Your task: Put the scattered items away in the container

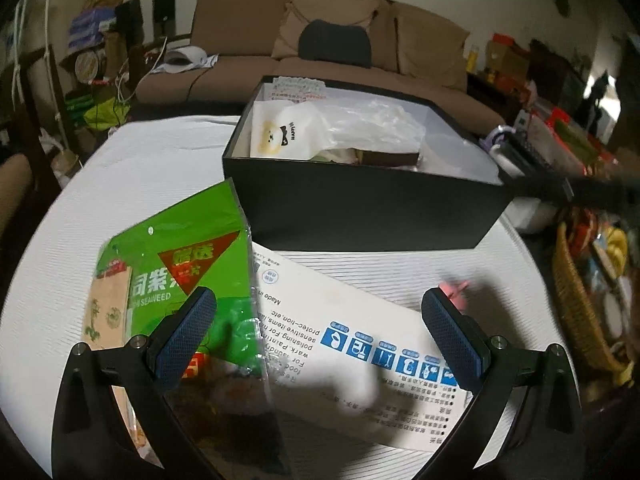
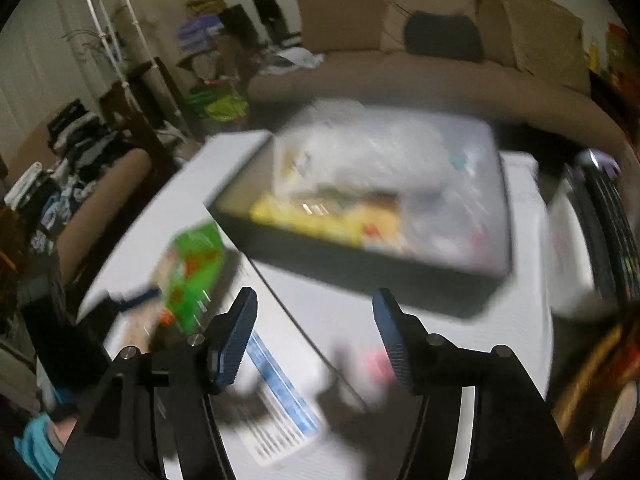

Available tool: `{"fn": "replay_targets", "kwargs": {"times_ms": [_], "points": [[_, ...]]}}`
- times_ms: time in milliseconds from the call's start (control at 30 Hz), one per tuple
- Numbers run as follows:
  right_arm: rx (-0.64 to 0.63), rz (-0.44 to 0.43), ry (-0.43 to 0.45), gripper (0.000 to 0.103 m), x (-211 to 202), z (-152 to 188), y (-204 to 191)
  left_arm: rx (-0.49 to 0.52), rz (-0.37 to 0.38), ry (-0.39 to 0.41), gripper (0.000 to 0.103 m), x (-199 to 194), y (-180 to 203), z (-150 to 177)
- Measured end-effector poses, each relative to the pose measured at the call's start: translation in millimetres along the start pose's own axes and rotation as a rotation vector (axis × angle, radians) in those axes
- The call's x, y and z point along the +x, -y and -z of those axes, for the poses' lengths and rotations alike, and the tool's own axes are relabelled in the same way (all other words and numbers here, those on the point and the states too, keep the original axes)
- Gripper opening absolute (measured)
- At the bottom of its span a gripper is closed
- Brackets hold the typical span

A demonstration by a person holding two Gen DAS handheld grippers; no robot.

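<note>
The left gripper stands wide open and holds nothing. Under its left finger lies the green seaweed packet; between the fingers lies a white printed packet. Beyond stands the black box, already holding bags. The right gripper is open and empty above the white table; this view is blurred.

Blurred black box of packets beyond empty, parted right tongs

Brown sofa, wicker basket
</note>
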State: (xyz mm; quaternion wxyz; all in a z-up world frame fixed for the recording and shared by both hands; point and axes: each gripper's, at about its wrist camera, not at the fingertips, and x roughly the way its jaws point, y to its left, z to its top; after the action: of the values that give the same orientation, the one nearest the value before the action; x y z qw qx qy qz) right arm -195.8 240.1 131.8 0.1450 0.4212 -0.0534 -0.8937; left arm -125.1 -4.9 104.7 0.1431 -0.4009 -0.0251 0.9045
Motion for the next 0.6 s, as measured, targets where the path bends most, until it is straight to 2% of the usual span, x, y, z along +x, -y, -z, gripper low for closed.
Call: {"fn": "replay_targets", "kwargs": {"times_ms": [67, 200, 333, 400, 500, 600], "points": [[0.006, -0.025, 0.009, 0.063, 16.7, -35.8, -12.7, -0.022, 0.002, 0.012, 0.103, -1.9, -5.1, -0.8], [-0.082, 0.053, -0.027, 0.071, 70.7, -101.0, -40.3, -0.041, 0.009, 0.027, 0.103, -6.2, -17.1, -3.0], [-0.112, 0.119, -0.087, 0.072, 139.8, -152.0, -52.9, -0.024, 0.024, 0.051, 0.103, -10.3, -26.5, -6.7], [-0.112, 0.117, -0.133, 0.072, 174.3, -167.5, -52.9, -0.017, 0.04, 0.071, 0.103, -13.4, -31.9, -10.4], [-0.12, 0.178, -0.188, 0.072, 214.1, -177.0, -39.9, -0.026, 0.086, 0.113, 0.103, -20.3, -39.1, -17.2], [-0.082, 0.236, -0.207, 0.072, 230.2, -183.9, -15.5, -0.05, 0.143, 0.198, 0.103, -32.1, -48.1, -25.1]]}}
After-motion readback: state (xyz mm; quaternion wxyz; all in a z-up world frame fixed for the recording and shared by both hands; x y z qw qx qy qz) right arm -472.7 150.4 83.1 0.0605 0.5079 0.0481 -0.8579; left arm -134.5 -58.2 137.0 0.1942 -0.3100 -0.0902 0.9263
